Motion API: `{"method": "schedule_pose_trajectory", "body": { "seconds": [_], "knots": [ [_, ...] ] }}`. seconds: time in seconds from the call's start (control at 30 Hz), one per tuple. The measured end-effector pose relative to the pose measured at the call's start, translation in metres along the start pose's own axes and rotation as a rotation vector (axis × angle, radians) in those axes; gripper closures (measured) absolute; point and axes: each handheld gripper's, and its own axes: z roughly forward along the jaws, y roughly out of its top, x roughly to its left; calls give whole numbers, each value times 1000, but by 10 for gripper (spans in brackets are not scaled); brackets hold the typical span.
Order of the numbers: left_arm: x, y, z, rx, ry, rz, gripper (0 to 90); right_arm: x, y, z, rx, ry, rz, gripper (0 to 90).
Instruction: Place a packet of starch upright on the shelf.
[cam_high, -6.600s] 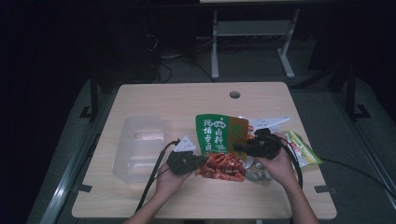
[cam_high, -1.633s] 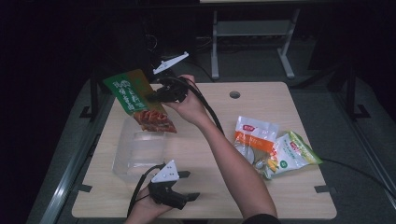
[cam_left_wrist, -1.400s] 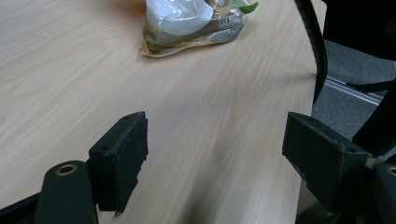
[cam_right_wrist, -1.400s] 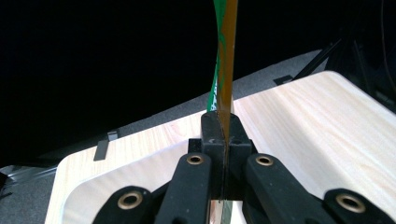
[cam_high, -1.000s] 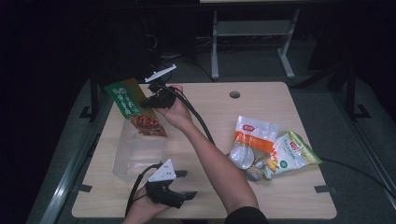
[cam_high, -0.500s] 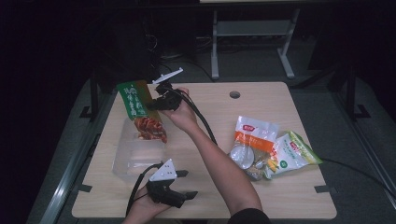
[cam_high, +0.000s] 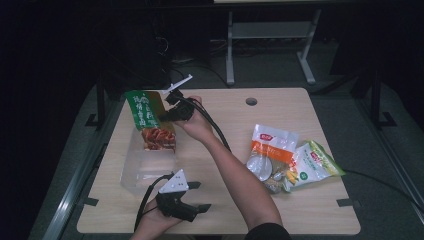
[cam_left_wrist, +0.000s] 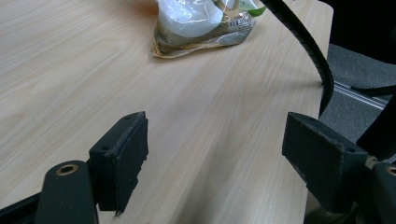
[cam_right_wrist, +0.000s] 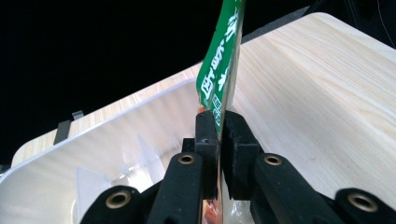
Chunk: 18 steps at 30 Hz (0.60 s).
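Glossy green pouch (cam_high: 150, 121) lowered toward clear bin (cam_high: 145, 162).

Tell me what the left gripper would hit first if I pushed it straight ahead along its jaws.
Likely the clear snack bag on the table. The left gripper is open with bare wood ahead, though depth is uncertain.

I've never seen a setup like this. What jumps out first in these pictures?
The green-and-red snack pouch, pinched upright in the right gripper over the clear plastic bin at the table's left. Two more snack packets lie at the right, and the left gripper rests open near the front edge.
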Motion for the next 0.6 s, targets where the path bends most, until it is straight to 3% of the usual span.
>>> {"method": "schedule_pose_trajectory", "body": {
  "seconds": [0.3, 0.37, 0.5, 0.6],
  "knots": [
    [1, 0, 1, 4, 4, 0, 223, -10, -8, -3, 17, 6, 40, 883],
    [1, 0, 1, 5, 6, 0, 223, -12, -9, -5, -3, 24, 56, 797],
    [2, 0, 0, 6, 10, -1, 223, -10, -10, -9, 7, 8, 36, 741],
    [2, 0, 0, 6, 11, -2, 223, -10, -11, -15, 1, 12, 47, 721]
  ]
}}
